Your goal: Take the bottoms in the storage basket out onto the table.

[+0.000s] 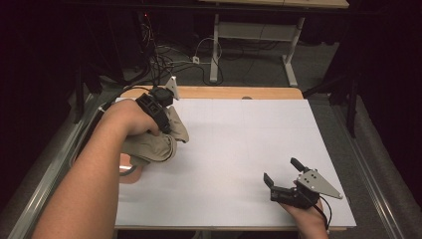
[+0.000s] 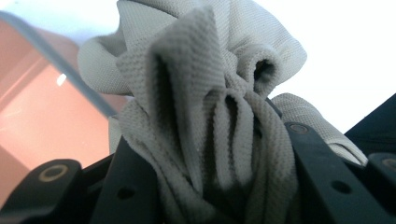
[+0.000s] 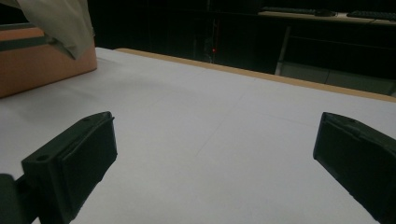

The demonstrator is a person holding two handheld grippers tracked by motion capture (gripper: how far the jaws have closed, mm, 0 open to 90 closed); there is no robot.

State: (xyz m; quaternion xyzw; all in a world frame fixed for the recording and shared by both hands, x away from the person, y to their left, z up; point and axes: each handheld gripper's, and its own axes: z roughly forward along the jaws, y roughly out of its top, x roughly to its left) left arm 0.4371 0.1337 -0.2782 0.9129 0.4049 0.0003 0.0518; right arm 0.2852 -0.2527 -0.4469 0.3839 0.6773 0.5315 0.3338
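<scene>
The left tongs [image 1: 166,117] grip a bunched beige cloth [image 1: 154,144] at the left side of the bench [image 1: 239,144]. In the left gripper view the cloth [image 2: 210,107] is gathered into deep folds and pinched between the two black jaws, its knitted weave plain to see; a rolled hem curls at the top and a loose flap hangs out to the right past one jaw. From the high view the cloth hangs below the hand, over the bench's left edge and over an orange tray [image 1: 130,172] that lies just beside it. The same tray [image 2: 42,116] shows as an orange surface with a grey rim behind the cloth.

The right tongs [image 1: 281,172] stand open near the bench's front right corner, jaws wide apart with nothing between them, low over the white sheet. In the right gripper view the tongs [image 3: 212,154] look across the bare white surface toward the cloth [image 3: 58,21] and the tray [image 3: 42,65], well apart from them.

No brand, label or writing can be read on the cloth, tray or tongs.
</scene>
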